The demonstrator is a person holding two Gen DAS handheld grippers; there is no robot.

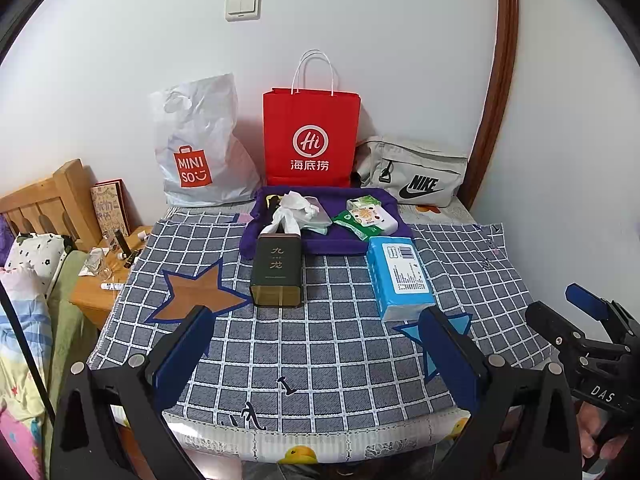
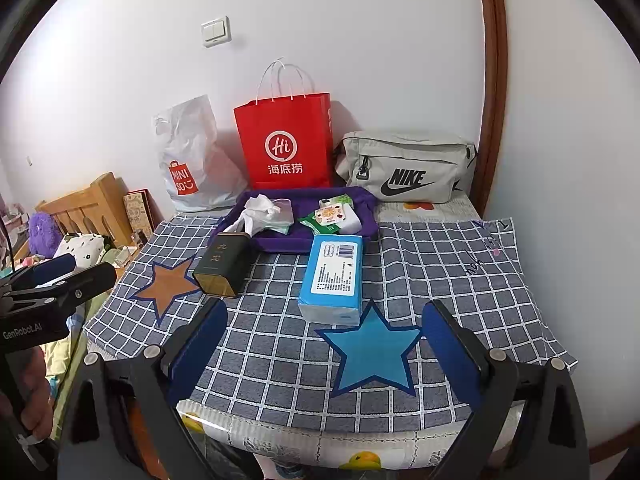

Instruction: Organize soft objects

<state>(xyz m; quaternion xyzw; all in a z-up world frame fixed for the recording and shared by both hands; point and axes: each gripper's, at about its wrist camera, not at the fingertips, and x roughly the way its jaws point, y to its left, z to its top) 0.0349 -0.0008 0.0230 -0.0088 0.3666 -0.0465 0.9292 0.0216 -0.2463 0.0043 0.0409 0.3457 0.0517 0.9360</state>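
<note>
Both grippers, left gripper point(image 1: 316, 344) and right gripper point(image 2: 324, 340), hover with fingers wide and empty over the tabletop point(image 1: 320, 360), likely staging for the blue tissue pack point(image 2: 334, 274) lying just before the purple tray point(image 2: 288, 240).

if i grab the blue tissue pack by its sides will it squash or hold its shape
The blue tissue pack looks film-wrapped with rounded, slightly bulging edges, so it will probably give under the pads rather than stay rigid. It likely weighs little for its bulk. The glossy wrap may slip. Lying flat on the checked cloth, it should not roll.
</note>
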